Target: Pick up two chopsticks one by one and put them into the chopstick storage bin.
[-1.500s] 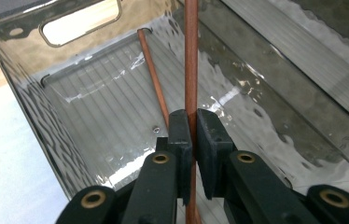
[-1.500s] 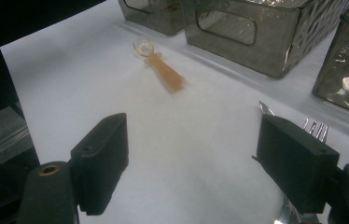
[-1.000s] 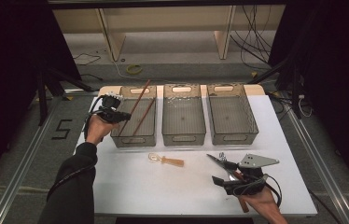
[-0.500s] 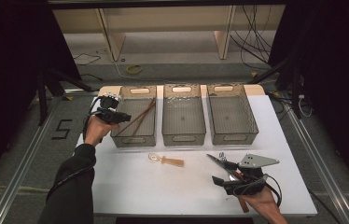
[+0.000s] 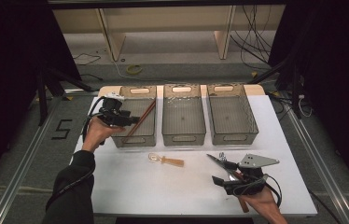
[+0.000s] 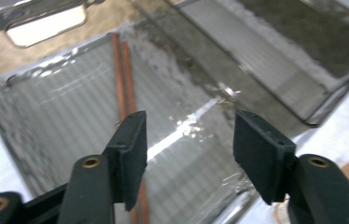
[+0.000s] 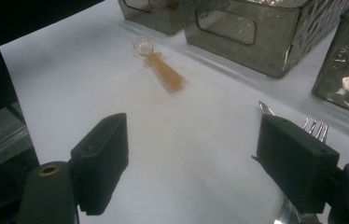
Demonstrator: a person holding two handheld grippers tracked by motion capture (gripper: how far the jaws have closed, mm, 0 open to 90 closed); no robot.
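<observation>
Three grey bins stand in a row on the white table (image 5: 130, 191). The left bin (image 5: 137, 137) holds a pair of brown chopsticks (image 5: 141, 121), lying slantwise along its floor; in the left gripper view the chopsticks (image 6: 122, 70) run from beyond the jaw tips back under the left-hand jaw. The middle bin (image 5: 183, 136) and the right bin (image 5: 231, 135) show bare floors in the high view.

The left gripper (image 5: 128, 120) hangs over the near left corner of the left bin, pointing across it, with the hand (image 5: 95, 133) behind it and the dark sleeve running back to the bottom edge. Its jaws have just been opening and now stand apart with nothing between them; the chopsticks lie below and free of the pads.

The right gripper (image 5: 219, 169) sits low over the table near its front edge, held by the hand (image 5: 261, 203) from below, pointing toward the bins. Its jaws stand wide apart and grip nothing. A small spoon (image 7: 156, 63) with a clear bowl and amber handle lies on the table ahead of the jaws, well apart from them. Fork tines (image 7: 315, 128) show just beside the right-hand jaw, with metal cutlery partly hidden behind it; whether it touches the jaw cannot be told.
</observation>
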